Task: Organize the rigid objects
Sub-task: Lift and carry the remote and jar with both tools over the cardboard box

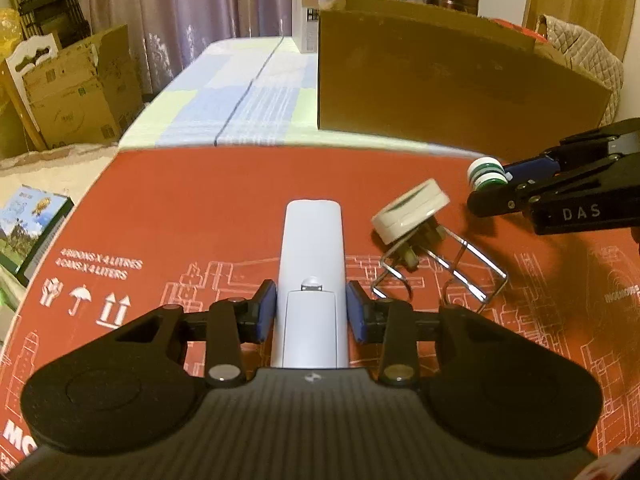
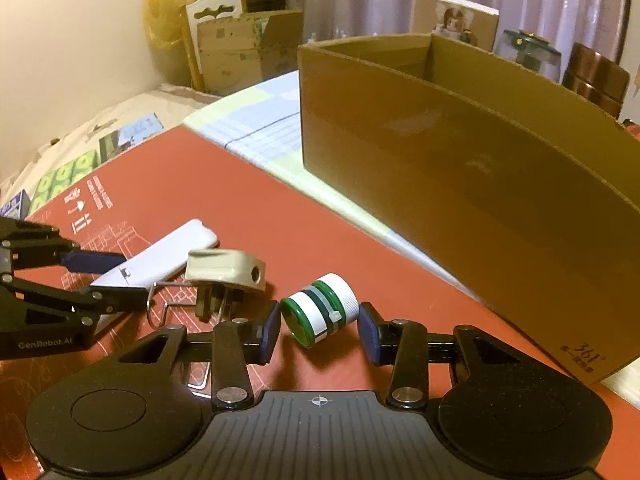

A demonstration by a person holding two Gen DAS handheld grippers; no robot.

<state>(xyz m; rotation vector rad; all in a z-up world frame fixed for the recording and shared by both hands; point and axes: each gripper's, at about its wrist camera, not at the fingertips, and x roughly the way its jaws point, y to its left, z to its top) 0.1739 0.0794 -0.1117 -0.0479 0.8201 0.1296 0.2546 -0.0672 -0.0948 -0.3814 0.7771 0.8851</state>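
Observation:
A white remote control lies on the red board, between the blue pads of my left gripper; the pads touch or nearly touch its sides. It also shows in the right wrist view. A small green-and-white jar lies on its side between the open fingers of my right gripper, with gaps on both sides. In the left wrist view the jar sits at the right gripper's tips. A white plug adapter and a wire clip lie between the two.
A large open cardboard box stands on the checked cloth beyond the red board. More cardboard boxes stand at the far left. Books lie left of the board. Jars and a carton stand behind the big box.

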